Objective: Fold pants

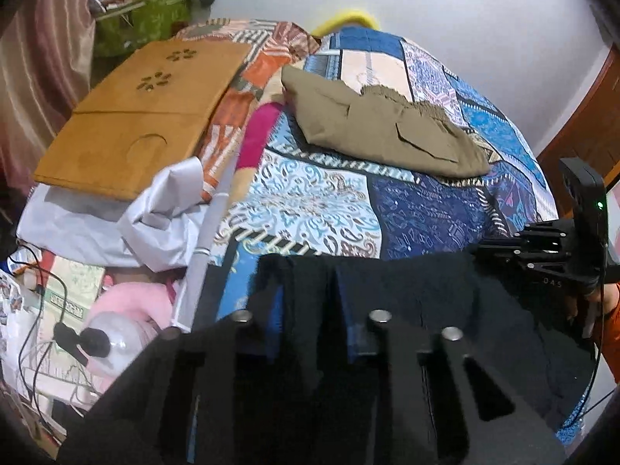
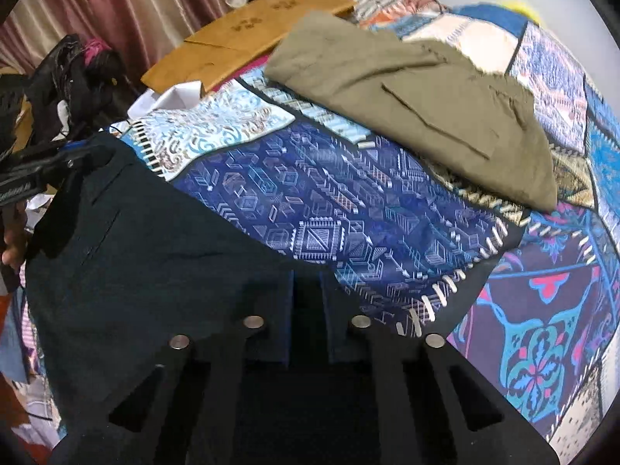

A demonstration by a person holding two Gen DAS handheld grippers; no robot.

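Black pants (image 1: 426, 310) lie over the near edge of a patchwork bed quilt (image 1: 310, 209). In the left wrist view my left gripper (image 1: 310, 271) is shut on a ridge of this black cloth at the edge. Farther right along the same edge, my right gripper (image 1: 480, 250) meets the cloth. The right wrist view shows the black pants (image 2: 135, 252) spread to the left, with my right gripper (image 2: 308, 275) shut on their right-hand edge. My left gripper (image 2: 89, 155) holds the far left corner. Folded olive pants (image 1: 379, 128) (image 2: 426, 108) rest farther back on the quilt (image 2: 348, 213).
A wooden lap board (image 1: 147, 112) lies at the left of the bed on grey cloth (image 1: 155, 213). Below it are a clear bottle (image 1: 120, 341), cables and clutter. A curtain (image 1: 38, 58) hangs at the left; a wooden door (image 1: 589, 116) stands at the right.
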